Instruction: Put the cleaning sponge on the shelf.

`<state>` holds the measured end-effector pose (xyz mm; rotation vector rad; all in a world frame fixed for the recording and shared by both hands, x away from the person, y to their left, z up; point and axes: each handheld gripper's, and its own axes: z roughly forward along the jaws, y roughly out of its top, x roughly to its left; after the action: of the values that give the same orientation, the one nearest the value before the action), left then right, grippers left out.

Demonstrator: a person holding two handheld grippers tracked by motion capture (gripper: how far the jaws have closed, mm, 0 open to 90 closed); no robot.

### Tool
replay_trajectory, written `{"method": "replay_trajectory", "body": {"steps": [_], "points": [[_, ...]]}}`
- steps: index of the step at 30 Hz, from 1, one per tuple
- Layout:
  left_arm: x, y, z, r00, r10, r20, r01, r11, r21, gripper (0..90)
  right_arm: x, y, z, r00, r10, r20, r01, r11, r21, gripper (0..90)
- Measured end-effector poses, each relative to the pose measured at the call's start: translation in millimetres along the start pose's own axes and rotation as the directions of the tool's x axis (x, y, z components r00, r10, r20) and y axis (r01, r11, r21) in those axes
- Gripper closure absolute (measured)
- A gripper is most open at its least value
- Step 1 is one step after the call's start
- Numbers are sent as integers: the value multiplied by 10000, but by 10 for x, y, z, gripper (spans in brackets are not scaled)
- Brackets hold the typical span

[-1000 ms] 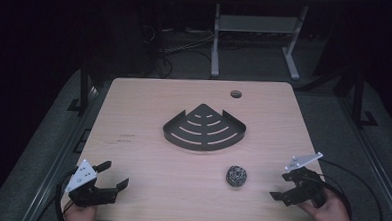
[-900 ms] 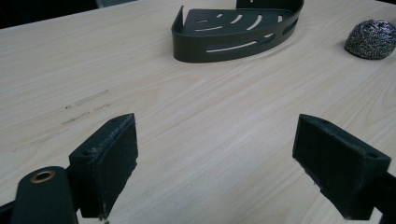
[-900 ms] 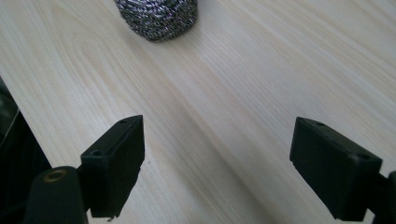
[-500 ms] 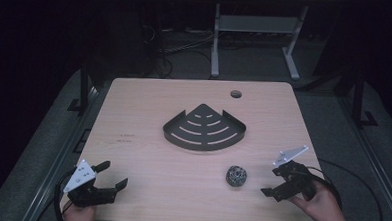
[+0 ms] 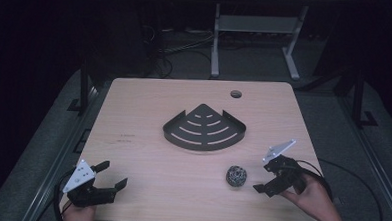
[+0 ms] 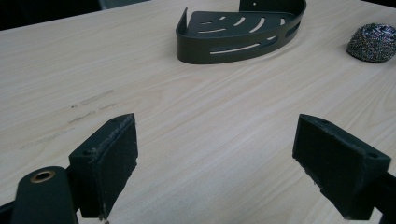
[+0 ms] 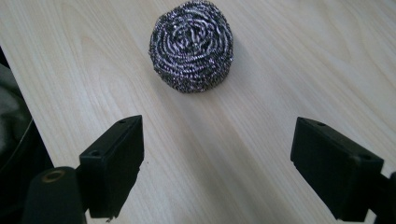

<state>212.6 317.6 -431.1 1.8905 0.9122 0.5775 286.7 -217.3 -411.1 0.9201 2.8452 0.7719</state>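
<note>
A steel-wool scourer ball [image 5: 237, 176] lies on the wooden table [image 5: 144, 113], right of centre near the front. My right gripper [image 5: 261, 178] stands open just to its right, jaws pointing at it and not touching. In the right gripper view the scourer [image 7: 192, 44] sits a short way ahead of the right gripper [image 7: 217, 158], with bare wood between the jaws. A black slotted corner shelf [image 5: 204, 128] rests at the table's middle. My left gripper [image 5: 114, 173] is open and holds nothing at the front left. In its own view the left gripper [image 6: 215, 158] faces the shelf [image 6: 240, 30] and the scourer [image 6: 373, 42].
A round cable hole [image 5: 235, 94] sits near the table's far edge. The table's front edge [image 7: 28, 93] runs close beside the right gripper. A white metal stand [image 5: 252, 28] and cables lie on the dark floor beyond the table.
My right gripper has moved left and a little forward, closing in on the scourer. The left gripper, the shelf and the scourer have stayed put.
</note>
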Motion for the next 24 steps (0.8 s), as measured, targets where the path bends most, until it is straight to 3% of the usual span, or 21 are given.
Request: {"method": "replay_trajectory", "body": {"steps": [24], "points": [[4,1,-34,9999,-85,-92,84,9999,-113,134,23,425,255,9956,-781,-524,823,9931,830,162]]}}
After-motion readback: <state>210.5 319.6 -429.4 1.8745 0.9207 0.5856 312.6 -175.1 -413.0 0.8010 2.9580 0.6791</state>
